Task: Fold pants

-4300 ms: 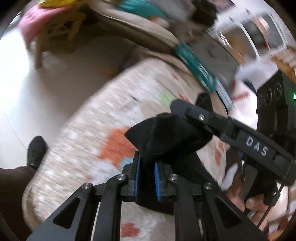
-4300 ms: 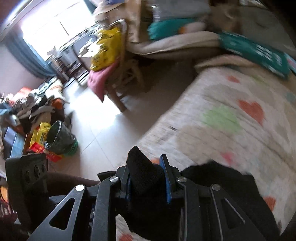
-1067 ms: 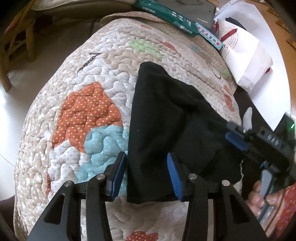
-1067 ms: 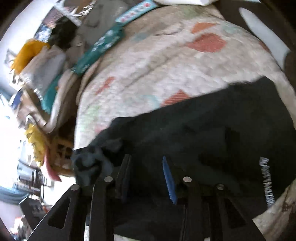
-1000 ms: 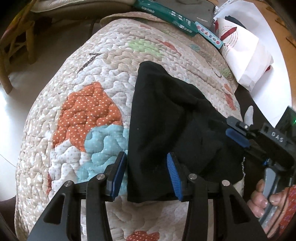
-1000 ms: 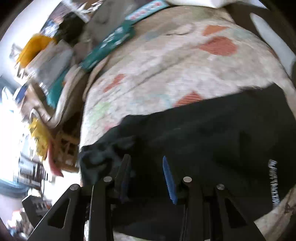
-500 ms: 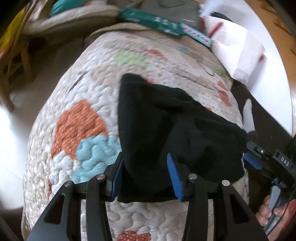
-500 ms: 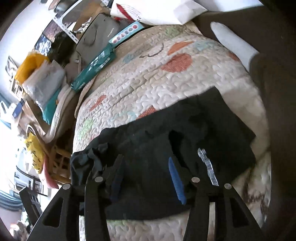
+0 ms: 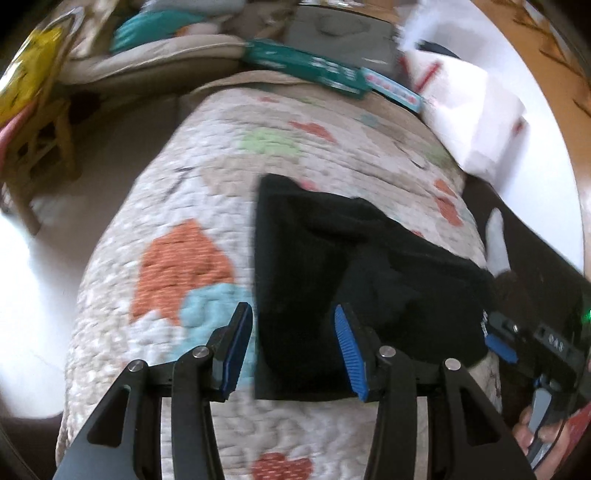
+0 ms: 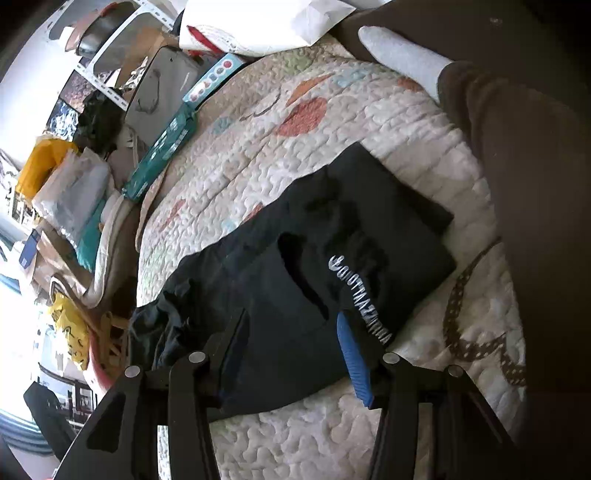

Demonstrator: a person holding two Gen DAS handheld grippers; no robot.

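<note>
The black pants [image 9: 332,266] lie folded into a flat bundle on the quilted bedspread [image 9: 192,206]. In the right wrist view the pants [image 10: 303,266] show white lettering and a pocket slit on top. My left gripper [image 9: 291,343] is open and empty, hovering above the near edge of the pants. My right gripper [image 10: 291,347] is open and empty, above the pants' near edge. The right gripper also shows at the lower right of the left wrist view [image 9: 517,343], held in a hand.
A person's leg in dark trousers [image 10: 524,184] with a white sock [image 10: 399,55] rests on the bed's right side. A teal box [image 9: 306,66], a grey case [image 9: 340,33] and a white bag [image 9: 469,110] lie at the far end. Floor and a wooden chair [image 9: 40,140] lie to the left.
Both grippers held pants fabric 4.3 s ago and have since let go. In the last second both pulled back from the folded pants, which stay put.
</note>
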